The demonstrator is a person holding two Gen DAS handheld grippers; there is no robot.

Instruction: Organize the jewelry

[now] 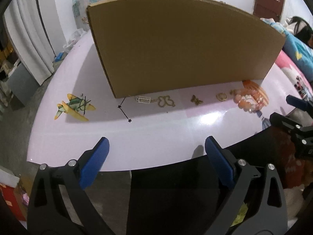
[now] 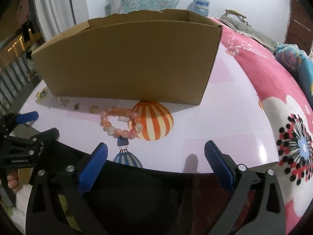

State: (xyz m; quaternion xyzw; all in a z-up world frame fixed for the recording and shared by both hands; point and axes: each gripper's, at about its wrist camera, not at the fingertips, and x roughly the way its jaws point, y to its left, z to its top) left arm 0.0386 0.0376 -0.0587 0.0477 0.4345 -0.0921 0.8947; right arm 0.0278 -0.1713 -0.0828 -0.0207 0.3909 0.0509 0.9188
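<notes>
Both sets of jaws are spread wide and hold nothing: the left gripper [image 1: 156,156] and the right gripper [image 2: 155,158] are poised just off the near edge of the table [image 1: 176,137], judged ready for a first pick. The jewelry is laid in a row along the front wall of the cardboard box [image 1: 176,49], presumably so each piece can be lifted over into it. From the left wrist, a yellow-green hair clip [image 1: 74,107] near the left edge, a black star chain [image 1: 124,110], a butterfly outline charm [image 1: 166,101], a small butterfly [image 1: 196,99] and a ring [image 1: 221,96] are seen. Only the right wrist shows the box's open top and the bead bracelet [image 2: 119,123] plainly, lying partly on a striped balloon print [image 2: 154,123].
</notes>
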